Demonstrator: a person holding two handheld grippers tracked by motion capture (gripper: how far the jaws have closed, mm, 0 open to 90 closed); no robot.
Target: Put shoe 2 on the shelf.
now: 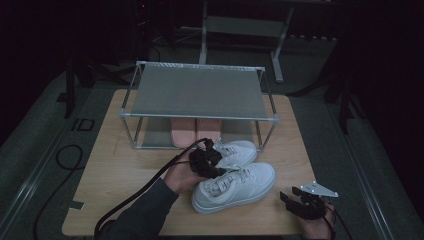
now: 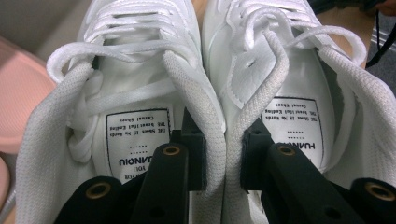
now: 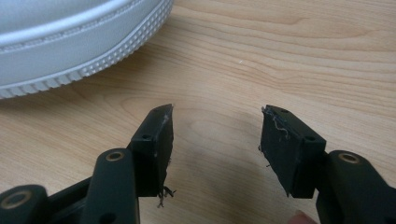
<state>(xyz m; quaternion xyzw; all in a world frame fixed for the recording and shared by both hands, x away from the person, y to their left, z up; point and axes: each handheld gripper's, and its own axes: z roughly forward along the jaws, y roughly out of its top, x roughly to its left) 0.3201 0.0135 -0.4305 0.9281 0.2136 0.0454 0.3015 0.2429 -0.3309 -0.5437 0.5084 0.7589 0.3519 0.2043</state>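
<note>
Two white sneakers lie side by side on the wooden table [image 1: 125, 200], the near one [image 1: 235, 186] in front of the far one [image 1: 237, 151]. My left gripper [image 1: 207, 160] reaches into their openings at the heel end. In the left gripper view one jaw sits inside each shoe, and my left gripper [image 2: 224, 154] pinches the two touching inner collars of the left shoe [image 2: 130, 70] and the right shoe [image 2: 289, 60] together. My right gripper [image 1: 295, 200] rests near the table's front right corner. It stands open [image 3: 217, 135] over bare wood, with a sneaker sole [image 3: 70, 37] just beyond it.
A metal shoe rack [image 1: 197, 90] with a grey mesh shelf stands at the back of the table. A pair of pink slippers [image 1: 195, 131] lies under it, and one slipper [image 2: 23, 107] shows beside the shoes. Cables trail off the front left edge.
</note>
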